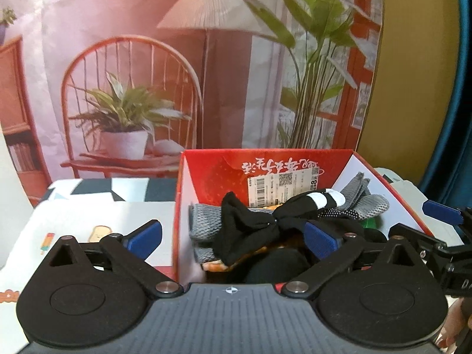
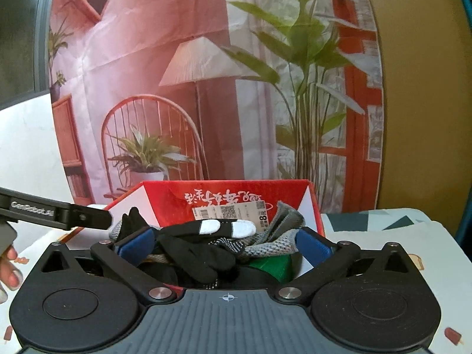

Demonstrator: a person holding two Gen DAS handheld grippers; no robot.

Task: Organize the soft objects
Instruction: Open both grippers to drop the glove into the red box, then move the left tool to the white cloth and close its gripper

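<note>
A red box (image 1: pixel 212 171) with white side walls stands on the table, filled with soft things. A black glove (image 1: pixel 244 227) with white fingertips lies on top, over grey knit gloves (image 1: pixel 368 203) and an orange patterned piece (image 1: pixel 214 265). My left gripper (image 1: pixel 233 237) is open; its left finger is outside the box's left wall and its right finger is over the pile. In the right wrist view my right gripper (image 2: pixel 224 244) is open, straddling the black glove (image 2: pixel 191 250) without pressing it. The grey gloves (image 2: pixel 274 244) and a green piece (image 2: pixel 271 267) lie in the box (image 2: pixel 171 197).
A printed backdrop (image 1: pixel 132 73) of a chair, lamp and plants hangs right behind the box. A patterned tablecloth (image 2: pixel 383 236) covers the table on both sides. A person's fingers (image 2: pixel 10 274) show at the left edge, beneath the other gripper's arm (image 2: pixel 59 214).
</note>
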